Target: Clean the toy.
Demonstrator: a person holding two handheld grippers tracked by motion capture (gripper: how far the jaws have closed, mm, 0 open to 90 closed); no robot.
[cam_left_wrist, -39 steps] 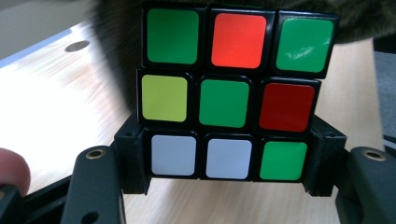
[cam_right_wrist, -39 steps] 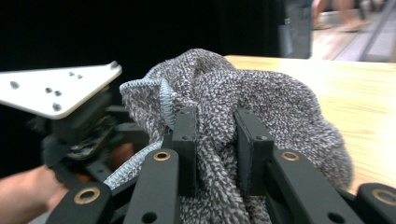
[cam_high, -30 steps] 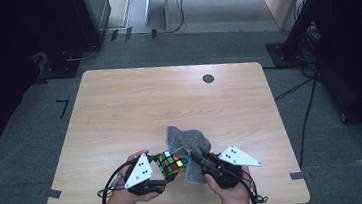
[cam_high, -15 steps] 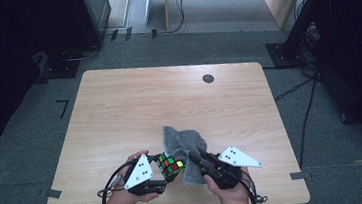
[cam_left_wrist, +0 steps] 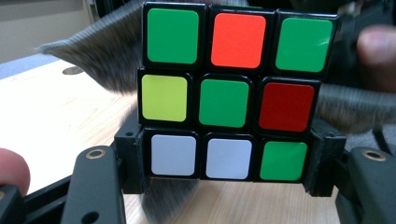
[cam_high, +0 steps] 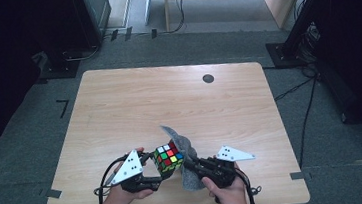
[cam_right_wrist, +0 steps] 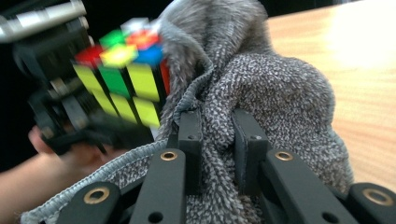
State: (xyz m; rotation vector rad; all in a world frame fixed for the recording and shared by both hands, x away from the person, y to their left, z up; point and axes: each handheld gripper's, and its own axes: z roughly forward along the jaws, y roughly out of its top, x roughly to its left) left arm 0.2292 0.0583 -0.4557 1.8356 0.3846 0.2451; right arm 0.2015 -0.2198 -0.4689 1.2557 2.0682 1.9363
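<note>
Cube (cam_high: 168, 158) sat clamped in left gripper (cam_high: 148, 171) above the table's (cam_high: 168, 98) near edge; right gripper (cam_high: 195, 165), pinching the cloth (cam_high: 186, 154), had dropped slightly against the cube's side (wiping stroke apparently underway).

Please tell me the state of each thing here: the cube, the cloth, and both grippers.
Cube: scrambled, held off the table, clamped at its lower sides.
Cloth: bunched, pinched in a fold, pressed against the cube's side.
Left gripper: shut on the cube.
Right gripper: shut on the cloth.
Table: bare wood, one dark round spot near the far edge.
</note>
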